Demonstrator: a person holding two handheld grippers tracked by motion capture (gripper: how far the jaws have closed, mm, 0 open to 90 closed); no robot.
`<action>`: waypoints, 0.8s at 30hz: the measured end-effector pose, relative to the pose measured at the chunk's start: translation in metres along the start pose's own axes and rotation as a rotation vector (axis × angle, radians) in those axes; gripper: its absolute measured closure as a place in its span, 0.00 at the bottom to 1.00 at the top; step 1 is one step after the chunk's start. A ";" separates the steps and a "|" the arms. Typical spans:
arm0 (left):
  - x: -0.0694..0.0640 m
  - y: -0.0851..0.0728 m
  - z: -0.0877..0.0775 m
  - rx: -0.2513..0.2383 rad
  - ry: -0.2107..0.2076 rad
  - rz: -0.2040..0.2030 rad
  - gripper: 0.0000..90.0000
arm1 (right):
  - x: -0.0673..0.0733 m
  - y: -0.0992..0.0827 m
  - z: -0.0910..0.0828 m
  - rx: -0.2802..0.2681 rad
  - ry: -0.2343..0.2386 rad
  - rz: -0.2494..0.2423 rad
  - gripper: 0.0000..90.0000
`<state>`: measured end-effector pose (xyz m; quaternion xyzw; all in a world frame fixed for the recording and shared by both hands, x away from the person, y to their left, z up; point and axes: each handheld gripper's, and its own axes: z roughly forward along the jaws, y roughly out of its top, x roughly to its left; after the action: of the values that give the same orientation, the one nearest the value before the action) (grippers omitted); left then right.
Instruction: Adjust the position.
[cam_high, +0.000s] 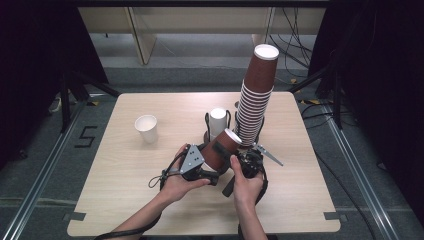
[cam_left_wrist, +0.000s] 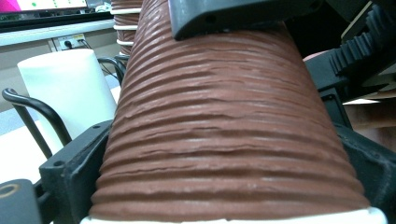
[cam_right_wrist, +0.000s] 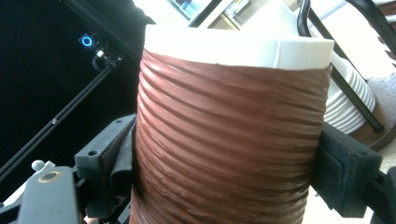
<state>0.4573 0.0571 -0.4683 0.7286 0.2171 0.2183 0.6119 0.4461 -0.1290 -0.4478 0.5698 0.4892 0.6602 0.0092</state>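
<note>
Grippers (cam_high: 220, 167) on one brown cup (cam_high: 221, 147)

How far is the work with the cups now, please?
Done: one white cup stands alone on the table. In hand: both grippers, left gripper and right gripper, clamp a brown ribbed cup, tilted, as if separating nested cups. Left: the tall brown stack and the white stack in the holder.
</note>
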 end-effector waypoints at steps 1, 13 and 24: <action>0.000 0.000 -0.001 0.003 0.003 0.001 0.06 | -0.001 0.000 0.000 -0.001 -0.002 -0.011 0.19; 0.000 0.002 -0.003 -0.001 -0.002 0.011 0.10 | -0.002 0.001 0.000 -0.018 0.019 0.043 0.17; 0.000 0.005 -0.006 -0.025 0.001 0.020 0.12 | -0.001 0.004 0.000 -0.009 0.020 0.070 0.16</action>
<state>0.4544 0.0613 -0.4630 0.7229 0.2074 0.2273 0.6187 0.4487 -0.1312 -0.4456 0.5800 0.4660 0.6680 -0.0164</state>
